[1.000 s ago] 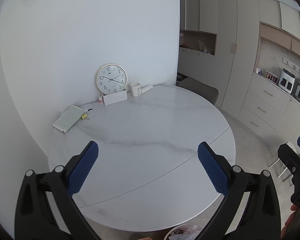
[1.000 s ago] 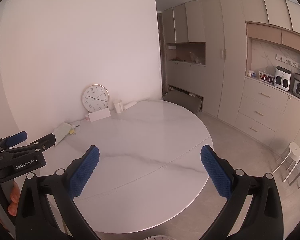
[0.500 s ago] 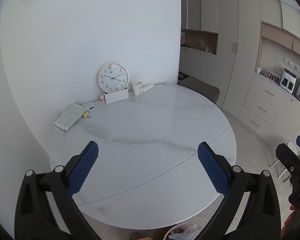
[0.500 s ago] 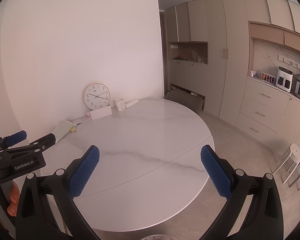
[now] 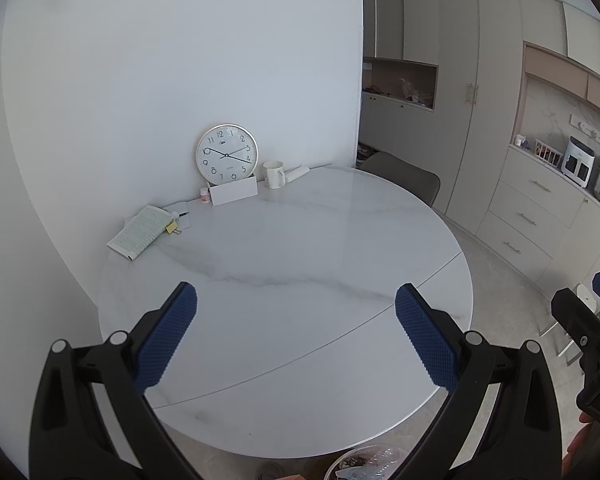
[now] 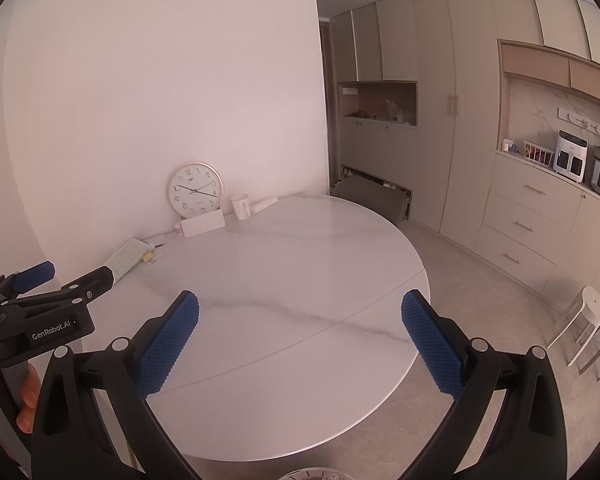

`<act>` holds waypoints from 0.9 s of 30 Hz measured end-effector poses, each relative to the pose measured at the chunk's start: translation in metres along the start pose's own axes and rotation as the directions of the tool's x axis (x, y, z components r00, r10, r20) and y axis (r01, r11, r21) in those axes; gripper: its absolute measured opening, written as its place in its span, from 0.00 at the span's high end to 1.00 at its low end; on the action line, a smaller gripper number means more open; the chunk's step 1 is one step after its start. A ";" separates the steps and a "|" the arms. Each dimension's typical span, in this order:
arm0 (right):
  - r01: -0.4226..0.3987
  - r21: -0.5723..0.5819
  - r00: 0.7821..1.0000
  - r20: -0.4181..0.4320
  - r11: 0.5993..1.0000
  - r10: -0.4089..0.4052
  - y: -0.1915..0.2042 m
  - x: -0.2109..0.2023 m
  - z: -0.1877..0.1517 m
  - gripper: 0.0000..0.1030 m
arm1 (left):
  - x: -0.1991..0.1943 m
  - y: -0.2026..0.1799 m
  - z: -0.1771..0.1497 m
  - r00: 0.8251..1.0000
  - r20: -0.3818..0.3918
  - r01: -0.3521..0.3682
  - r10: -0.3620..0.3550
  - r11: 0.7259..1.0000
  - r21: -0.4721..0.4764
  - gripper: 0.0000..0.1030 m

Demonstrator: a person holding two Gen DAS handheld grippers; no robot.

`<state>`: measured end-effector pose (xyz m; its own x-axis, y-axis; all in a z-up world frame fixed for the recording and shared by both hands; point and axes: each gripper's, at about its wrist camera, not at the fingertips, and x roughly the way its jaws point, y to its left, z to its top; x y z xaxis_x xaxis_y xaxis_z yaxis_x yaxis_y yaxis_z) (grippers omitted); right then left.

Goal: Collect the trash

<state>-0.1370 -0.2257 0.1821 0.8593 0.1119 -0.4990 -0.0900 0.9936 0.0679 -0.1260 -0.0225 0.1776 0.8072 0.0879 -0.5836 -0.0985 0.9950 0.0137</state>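
My left gripper (image 5: 296,300) is open and empty, held above the near part of a round white marble table (image 5: 300,264). My right gripper (image 6: 300,308) is open and empty too, above the same table (image 6: 284,280). The left gripper also shows at the left edge of the right wrist view (image 6: 68,284). A trash bin (image 5: 364,464) with wrappers and plastic in it stands on the floor below the table's near edge; its rim shows in the right wrist view (image 6: 312,474). No loose trash shows on the open tabletop.
At the table's far side by the wall stand a clock (image 5: 227,154), a white card box (image 5: 234,193), a mug (image 5: 274,174), a rolled paper (image 5: 298,172) and a notebook (image 5: 140,232) with clips. A grey chair (image 5: 404,178) and cabinets (image 5: 532,208) are to the right.
Both grippers have drawn back and risen slightly, so the table and clock sit a little farther and lower in view. Both stay open.
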 end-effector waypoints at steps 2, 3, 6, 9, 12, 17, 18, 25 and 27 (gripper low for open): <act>0.001 0.001 1.000 0.000 1.000 -0.001 -0.001 0.000 0.000 0.02 | 0.001 -0.001 0.000 1.000 0.004 -0.002 0.002 1.000 0.002 0.08; 0.001 0.001 1.000 0.000 1.000 -0.001 -0.001 0.000 0.001 0.02 | 0.001 -0.001 0.000 1.000 0.007 -0.002 0.002 1.000 0.004 0.08; 0.002 -0.003 1.000 -0.001 1.000 -0.002 -0.002 0.001 0.001 0.02 | 0.001 -0.003 -0.001 1.000 0.012 -0.001 0.001 1.000 0.010 0.08; 0.002 -0.003 1.000 -0.003 1.000 -0.002 -0.001 0.002 0.001 0.02 | 0.001 -0.005 -0.001 1.000 0.010 0.004 -0.004 1.000 0.010 0.08; 0.005 -0.004 1.000 -0.005 1.000 -0.005 -0.001 0.003 0.001 0.02 | 0.001 -0.005 0.000 1.000 0.007 0.009 -0.009 1.000 0.008 0.08; 0.009 -0.005 1.000 -0.009 1.000 -0.009 -0.002 0.006 0.002 0.02 | 0.003 -0.006 0.001 1.000 0.004 0.024 -0.024 1.000 0.002 0.08; 0.010 -0.004 1.000 -0.009 1.000 -0.010 -0.002 0.006 0.002 0.02 | 0.004 -0.007 0.002 1.000 0.005 0.026 -0.026 1.000 0.002 0.08; 0.015 0.005 1.000 -0.012 1.000 -0.015 -0.003 0.008 0.001 0.02 | 0.009 -0.009 0.004 0.999 0.006 0.044 -0.044 0.999 0.014 0.08; 0.015 0.005 1.000 -0.014 1.000 -0.015 -0.004 0.009 0.000 0.02 | 0.012 -0.009 0.004 0.998 -0.002 0.058 -0.058 0.998 0.009 0.08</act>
<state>-0.1290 -0.2286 0.1777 0.8536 0.0974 -0.5117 -0.0745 0.9951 0.0652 -0.1128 -0.0306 0.1734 0.8106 0.0302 -0.5848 -0.0467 0.9988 -0.0131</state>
